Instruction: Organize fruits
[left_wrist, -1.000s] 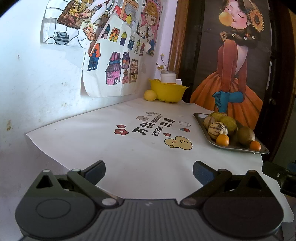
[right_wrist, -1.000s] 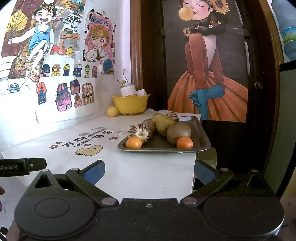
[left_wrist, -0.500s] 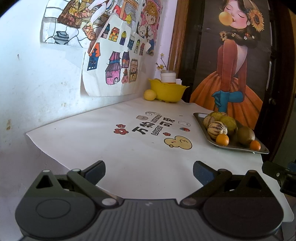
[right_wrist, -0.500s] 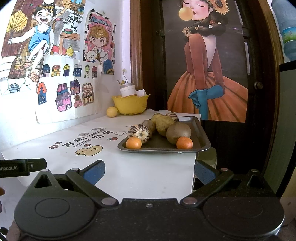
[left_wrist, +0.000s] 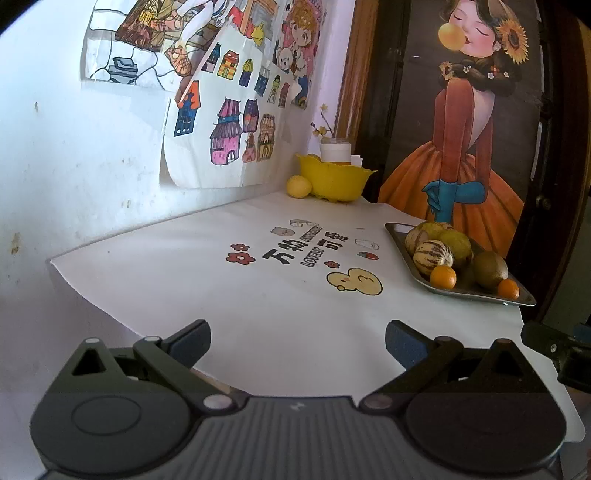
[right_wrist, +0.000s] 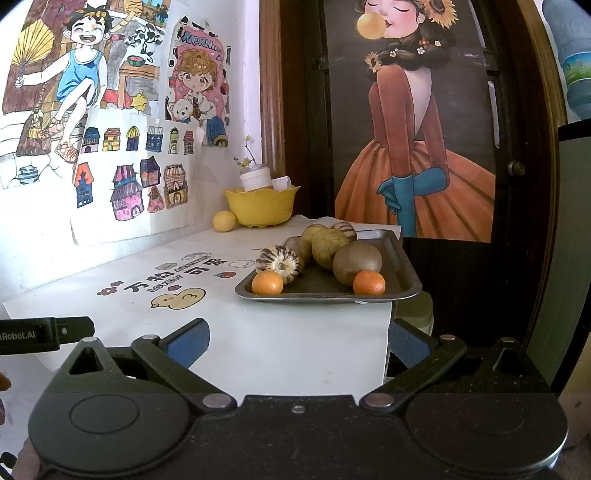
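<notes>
Both tools (left_wrist: 297, 341) (right_wrist: 297, 341) gape empty before a metal tray (right_wrist: 402, 266) heaped with brown, striped and orange fruits (right_wrist: 356, 263).

Black tool (left_wrist: 297, 341) bodies — blue-padded fingers (right_wrist: 186, 341), silver pivot screws, round grey discs

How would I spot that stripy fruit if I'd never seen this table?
Find the metal tray at the table's right edge, piled with fruit. At its front left, just behind a small orange, sits the striped fruit: cream with dark purple stripes, unlike the plain brown-green fruits beside it.
</notes>
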